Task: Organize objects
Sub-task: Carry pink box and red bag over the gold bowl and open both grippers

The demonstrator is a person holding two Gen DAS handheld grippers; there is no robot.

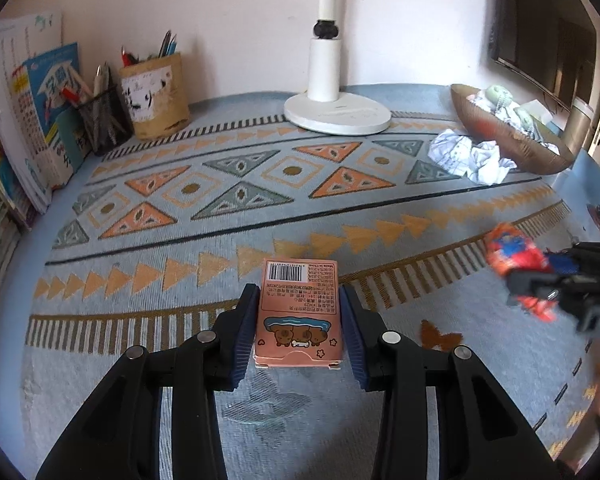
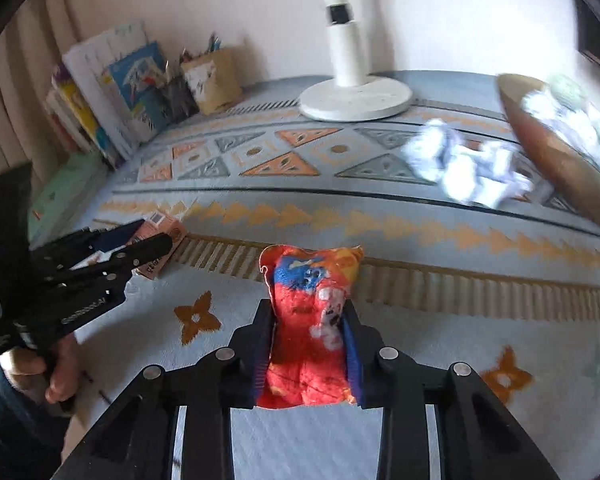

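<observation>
We note left gripper clamped on pink box, right gripper pinching soft red packet. Risk: packet deforms, slips out; bowl far right.

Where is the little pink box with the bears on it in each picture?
Left wrist view: the pink box sits low in the middle, between the left gripper fingers, which are shut on it.
Right wrist view: the same box is at the left edge, mostly hidden behind the left gripper.
Shared landmark: the white lamp base at the back of the patterned cloth.
</observation>
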